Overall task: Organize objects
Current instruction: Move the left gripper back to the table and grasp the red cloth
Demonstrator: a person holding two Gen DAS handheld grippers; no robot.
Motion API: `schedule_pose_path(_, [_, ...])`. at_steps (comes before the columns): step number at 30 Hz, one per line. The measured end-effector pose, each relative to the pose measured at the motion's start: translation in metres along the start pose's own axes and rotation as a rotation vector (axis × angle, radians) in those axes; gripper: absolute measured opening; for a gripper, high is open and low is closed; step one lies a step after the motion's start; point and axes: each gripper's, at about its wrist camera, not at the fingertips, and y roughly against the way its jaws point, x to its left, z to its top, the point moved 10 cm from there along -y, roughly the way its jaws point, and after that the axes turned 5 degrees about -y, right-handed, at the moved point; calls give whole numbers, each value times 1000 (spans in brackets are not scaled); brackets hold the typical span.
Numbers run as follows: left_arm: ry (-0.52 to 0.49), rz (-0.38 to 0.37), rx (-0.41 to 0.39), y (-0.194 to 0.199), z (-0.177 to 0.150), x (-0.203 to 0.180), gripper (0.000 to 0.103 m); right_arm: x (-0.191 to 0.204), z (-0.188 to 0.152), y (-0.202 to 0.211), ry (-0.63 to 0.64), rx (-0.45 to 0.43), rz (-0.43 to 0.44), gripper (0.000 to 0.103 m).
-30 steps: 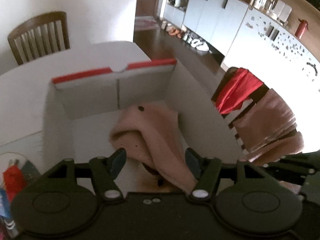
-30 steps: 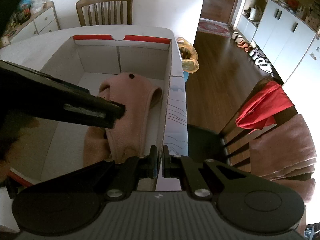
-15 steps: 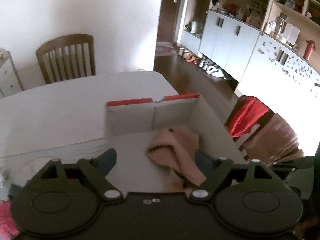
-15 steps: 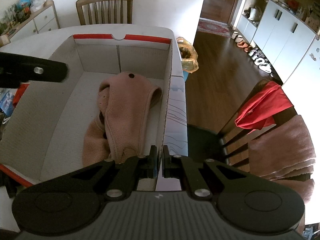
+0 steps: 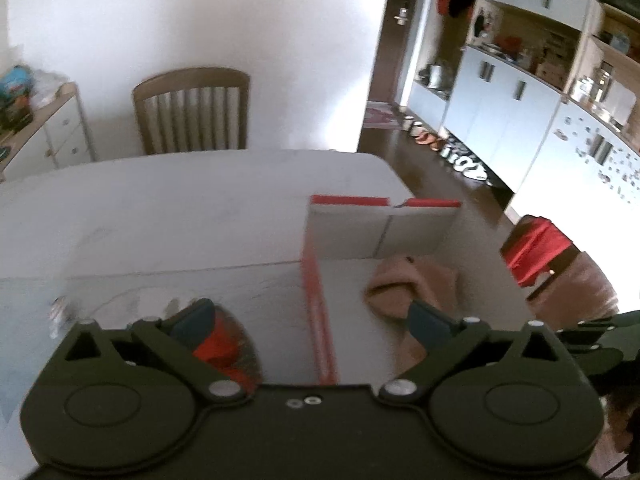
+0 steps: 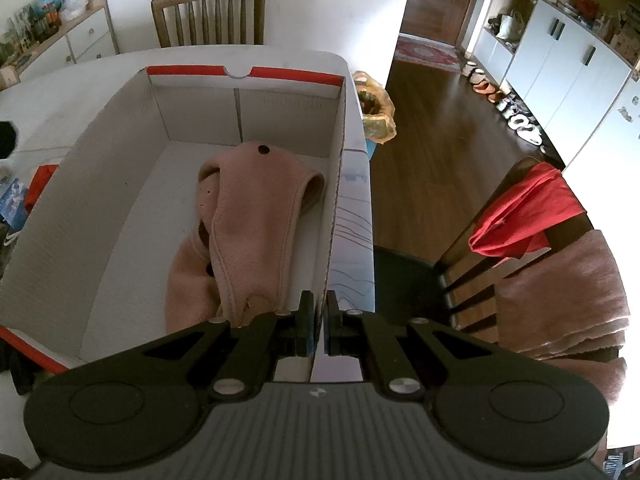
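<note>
A pink fleece garment (image 6: 256, 220) lies crumpled inside the white cardboard box (image 6: 244, 74) with red rims. It also shows in the left wrist view, pink garment (image 5: 416, 284) on the box floor. My left gripper (image 5: 310, 314) hovers above the box's left red rim (image 5: 316, 300). Its jaws are opening wide and nothing is between them. My right gripper (image 6: 318, 322) is shut on the top edge of the box's right wall, at the near end. A red item (image 5: 216, 348) lies on the table left of the box, under the left finger.
The box stands on a white table (image 5: 160, 220) near its right edge. A wooden chair (image 5: 192, 112) is behind the table. Another chair at the right holds a red cloth (image 6: 524, 212) and pink towel (image 6: 560, 296). Small items (image 6: 16, 200) lie left of the box.
My left gripper has pulled up and left out of the box while its jaws widened, leaving the pink garment lying inside. The right gripper has not moved.
</note>
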Motion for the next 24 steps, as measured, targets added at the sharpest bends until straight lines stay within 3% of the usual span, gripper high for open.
schedule_pose_path(12, [86,92,64,-11,-39,57,102,1,1,0,0,7,-7,4])
schedule_pose_path(24, [-21,96,96,-52,-88,53,98,0,1,1,3,12,-15,4])
